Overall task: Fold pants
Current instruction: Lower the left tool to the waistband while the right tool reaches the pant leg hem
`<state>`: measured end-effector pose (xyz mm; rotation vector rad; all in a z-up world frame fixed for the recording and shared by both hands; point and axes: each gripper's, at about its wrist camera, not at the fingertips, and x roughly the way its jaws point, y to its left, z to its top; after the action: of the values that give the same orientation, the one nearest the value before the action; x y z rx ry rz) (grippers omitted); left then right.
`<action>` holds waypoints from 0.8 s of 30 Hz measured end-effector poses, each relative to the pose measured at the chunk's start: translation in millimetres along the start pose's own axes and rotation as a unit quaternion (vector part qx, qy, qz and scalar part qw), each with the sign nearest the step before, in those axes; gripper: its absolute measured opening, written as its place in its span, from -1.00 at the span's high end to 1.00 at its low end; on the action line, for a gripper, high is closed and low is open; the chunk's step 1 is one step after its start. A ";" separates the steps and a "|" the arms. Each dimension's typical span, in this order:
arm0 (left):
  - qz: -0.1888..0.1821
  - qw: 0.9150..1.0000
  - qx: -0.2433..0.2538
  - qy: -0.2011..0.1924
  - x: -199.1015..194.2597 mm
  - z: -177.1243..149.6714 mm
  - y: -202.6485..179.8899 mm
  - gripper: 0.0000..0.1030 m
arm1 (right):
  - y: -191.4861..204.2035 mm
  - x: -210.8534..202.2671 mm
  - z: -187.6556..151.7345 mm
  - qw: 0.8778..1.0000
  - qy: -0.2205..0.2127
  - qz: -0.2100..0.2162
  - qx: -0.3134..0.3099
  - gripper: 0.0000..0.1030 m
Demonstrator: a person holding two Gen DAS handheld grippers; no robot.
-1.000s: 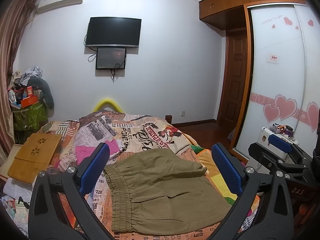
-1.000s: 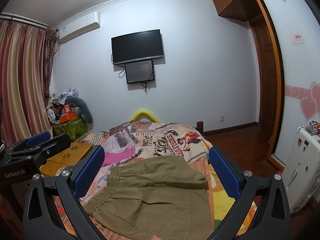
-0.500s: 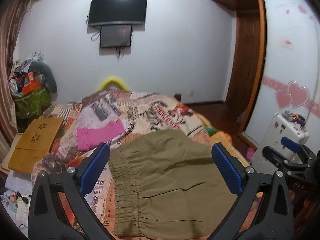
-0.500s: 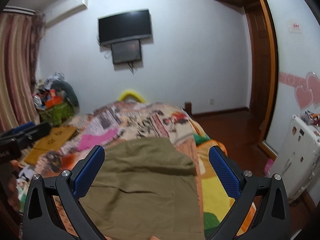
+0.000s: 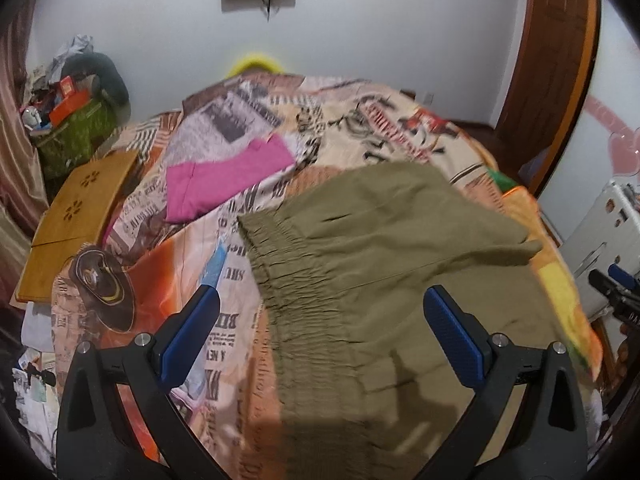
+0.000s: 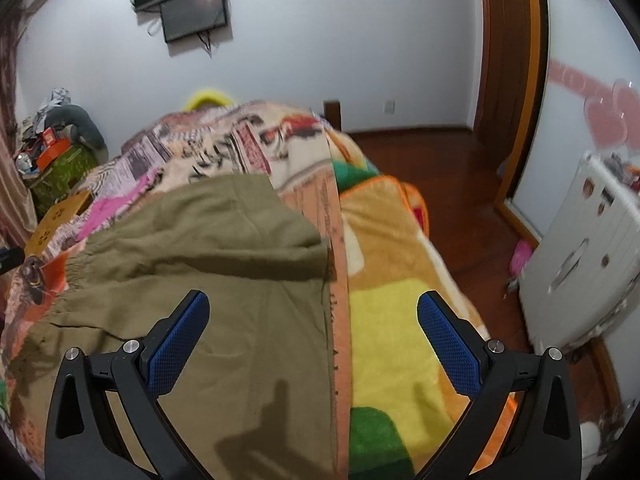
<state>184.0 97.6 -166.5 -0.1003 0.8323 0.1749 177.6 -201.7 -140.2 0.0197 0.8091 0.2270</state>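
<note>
Pants (image 5: 384,264) lie folded on bed (image 5: 400,132); both grippers' jaws spread, holding nothing.

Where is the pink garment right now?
In the left wrist view the pink garment lies flat on the printed bedspread, up and left of the olive pants, beside the wooden board.

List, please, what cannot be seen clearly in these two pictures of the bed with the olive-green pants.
- Olive-green pants: the near end is cut off by the lower edge and the open left gripper in the left wrist view; motion blur softens the fabric.
- In the right wrist view, the open right gripper covers the near cloth.
- Pant legs: whether they lie folded under is hidden.
- Pink garment: its type cannot be told.
</note>
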 end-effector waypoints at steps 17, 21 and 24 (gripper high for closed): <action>-0.006 0.991 0.041 0.124 84.7 -6.8 17.3 -1.00 | -9.0 89.3 16.1 0.990 0.111 0.091 -0.004 -0.02; -0.022 0.988 0.041 0.145 97.4 -12.2 18.6 -0.94 | -2.6 110.4 12.9 0.984 0.143 0.100 -0.019 0.32; -0.029 0.988 0.038 0.144 101.0 -14.6 19.6 -0.93 | -2.9 122.5 4.1 0.983 0.156 0.095 -0.015 0.49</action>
<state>236.3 126.1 -251.7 -0.0785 1.1219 0.0748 262.8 -178.7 -225.3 0.0328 1.1167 0.4306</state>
